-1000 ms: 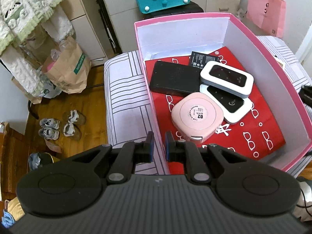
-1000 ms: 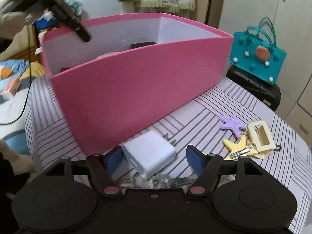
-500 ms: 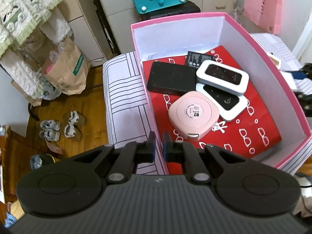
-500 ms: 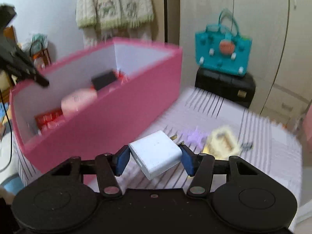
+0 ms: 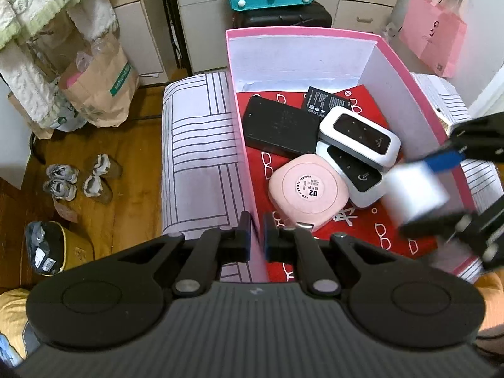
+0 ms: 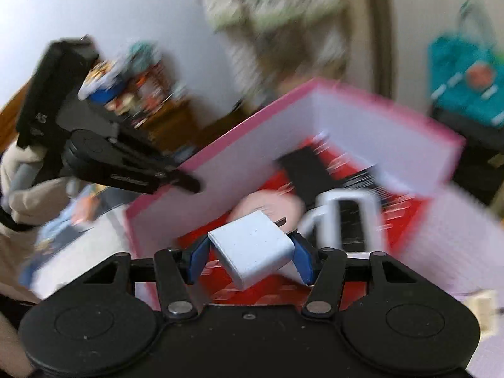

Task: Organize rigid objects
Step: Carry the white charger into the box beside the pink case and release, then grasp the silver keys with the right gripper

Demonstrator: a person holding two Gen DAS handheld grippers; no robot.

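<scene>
Right jaws pinch a white square charger (image 6: 254, 247), prongs forward; left jaws clamp the pink box wall (image 5: 249, 189).

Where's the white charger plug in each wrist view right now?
Left wrist: white charger plug at right edge, blurred, held over the pink box.
Right wrist: lower centre, clamped in the right gripper.
Shared landmark: the round pink case, blurred in the right view.
</scene>
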